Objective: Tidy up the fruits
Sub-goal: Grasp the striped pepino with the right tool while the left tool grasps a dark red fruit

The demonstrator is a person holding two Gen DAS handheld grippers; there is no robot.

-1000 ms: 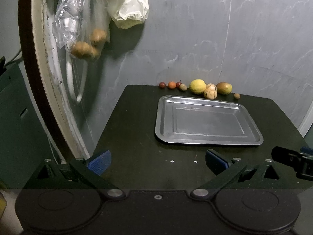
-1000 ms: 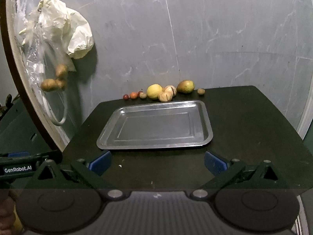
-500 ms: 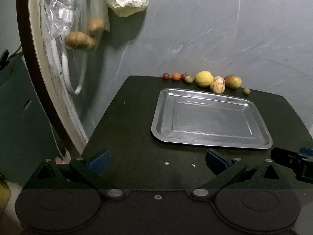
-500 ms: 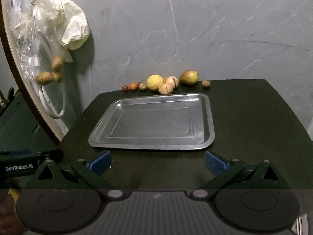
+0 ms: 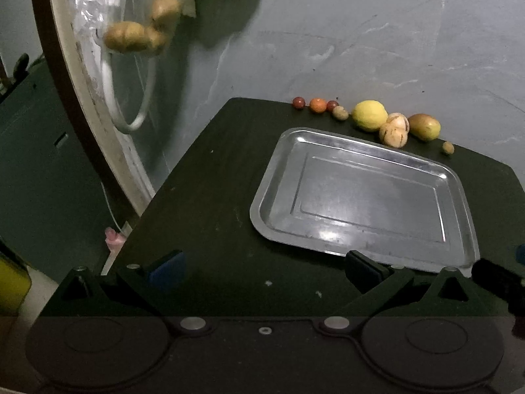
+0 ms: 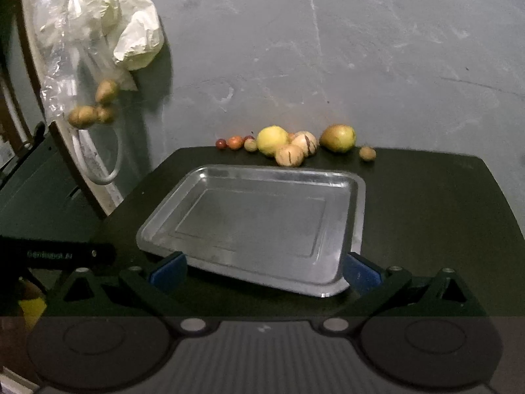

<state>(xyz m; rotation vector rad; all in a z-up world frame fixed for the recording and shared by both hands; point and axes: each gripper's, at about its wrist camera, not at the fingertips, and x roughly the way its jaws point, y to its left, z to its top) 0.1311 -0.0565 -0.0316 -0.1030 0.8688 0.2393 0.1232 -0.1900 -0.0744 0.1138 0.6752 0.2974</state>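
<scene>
Both grippers, left gripper point(image 5: 264, 264) and right gripper point(image 6: 264, 267), gape apart, holding nothing. The round yellow fruit point(image 6: 272, 140) behind the shallow steel tray point(image 6: 357, 210) could roll off the dark worktop point(image 6: 426, 203) if nudged.

Rect. shiny metal tray point(image 5: 361, 193) flat, empty; row of small round fruits point(image 5: 369, 115), yellow, tan, red, orange, just behind tray's far rim.

Near rim of the tray point(image 6: 356, 197) behind the right claw point(image 6: 264, 271), one fruit behind the lemon point(image 6: 272, 139)

Silver tray point(image 5: 362, 193); yellow lemon point(image 5: 369, 115); possibly brown-striped melons point(image 6: 288, 155).
</scene>
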